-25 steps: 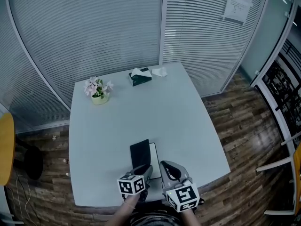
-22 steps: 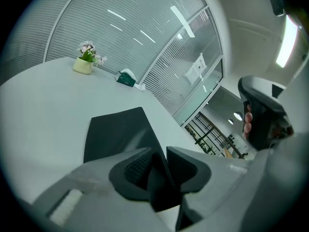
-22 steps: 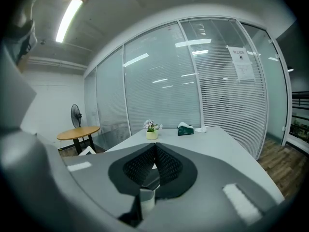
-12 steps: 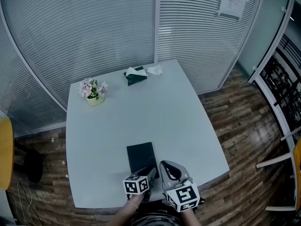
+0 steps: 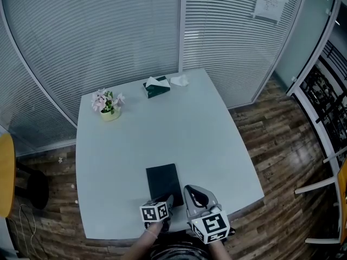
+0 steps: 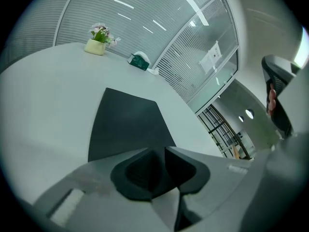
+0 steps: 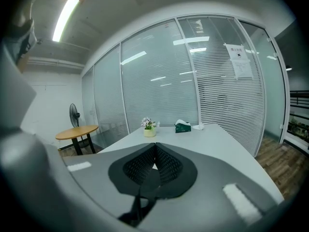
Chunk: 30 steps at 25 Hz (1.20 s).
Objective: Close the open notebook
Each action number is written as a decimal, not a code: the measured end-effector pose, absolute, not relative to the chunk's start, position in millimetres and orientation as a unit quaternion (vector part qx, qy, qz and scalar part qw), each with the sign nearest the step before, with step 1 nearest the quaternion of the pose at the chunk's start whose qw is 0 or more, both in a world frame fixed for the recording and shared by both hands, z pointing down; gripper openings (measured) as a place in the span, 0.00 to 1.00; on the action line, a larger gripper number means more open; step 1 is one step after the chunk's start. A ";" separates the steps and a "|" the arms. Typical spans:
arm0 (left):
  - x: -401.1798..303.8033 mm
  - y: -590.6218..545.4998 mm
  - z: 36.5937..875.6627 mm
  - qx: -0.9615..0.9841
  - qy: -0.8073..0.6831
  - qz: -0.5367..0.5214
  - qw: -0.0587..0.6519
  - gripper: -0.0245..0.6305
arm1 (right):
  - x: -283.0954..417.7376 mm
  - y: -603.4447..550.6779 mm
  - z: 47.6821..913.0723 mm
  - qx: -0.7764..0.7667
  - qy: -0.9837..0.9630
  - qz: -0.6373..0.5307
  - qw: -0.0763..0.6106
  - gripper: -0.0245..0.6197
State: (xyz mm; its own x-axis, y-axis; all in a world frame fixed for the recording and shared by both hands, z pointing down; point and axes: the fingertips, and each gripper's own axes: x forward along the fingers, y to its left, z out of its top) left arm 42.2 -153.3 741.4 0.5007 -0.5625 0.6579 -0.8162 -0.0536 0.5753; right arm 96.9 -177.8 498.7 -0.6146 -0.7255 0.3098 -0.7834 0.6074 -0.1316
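Now, the white table (image 5: 135,145) is mostly bare. The notebook (image 5: 164,180) lies flat near its front edge, just ahead of both grippers.

Change over the last second:
- A second ago the dark cover stood lifted, with a white page showing beside it.
- That page is gone from sight; only a flat dark rectangle shows, in the head view and in the left gripper view (image 6: 125,124) alike.

Judgement: the closing looks done in substance. What likely remains is drawing the grippers clear. Whether the cover sits fully flush is too fine to tell.

- Left gripper (image 5: 167,202): angled down, tips at the notebook's near edge, contact uncertain. Its own view (image 6: 164,151) shows the jaws closing. A narrow slot remains between the pads (image 6: 140,173), with nothing in it.
- Right gripper (image 5: 192,191): just beside the left and off the notebook, looking out level across the table. Its own view (image 7: 155,146) shows the jaws together at the tips, gripping nothing.
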 end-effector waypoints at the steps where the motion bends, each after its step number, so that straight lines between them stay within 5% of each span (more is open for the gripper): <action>1: 41.8 -153.5 742.2 0.712 -0.485 0.131 0.490 0.17 | 97.1 -177.8 498.5 0.424 -0.889 0.128 0.114 0.04; 13: 40.4 -149.9 723.5 0.744 -0.462 0.114 0.470 0.14 | 89.1 -176.6 497.9 0.416 -0.894 0.124 0.114 0.04; 18: 25.1 -153.2 690.7 0.769 -0.477 0.103 0.413 0.04 | 80.1 -174.3 501.1 0.409 -0.897 0.123 0.113 0.04; 30: 7.0 -165.8 582.4 0.821 -0.501 0.089 0.258 0.04 | 50.8 -173.5 496.7 0.379 -0.911 0.120 0.112 0.04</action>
State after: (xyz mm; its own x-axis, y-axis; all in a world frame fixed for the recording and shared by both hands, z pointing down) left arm 7.0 -165.8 582.4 0.4824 -0.7772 0.4039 -0.8686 -0.3651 0.3350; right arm 50.8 -173.5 496.7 -0.6880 -0.6634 0.2944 -0.7170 0.6840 -0.1344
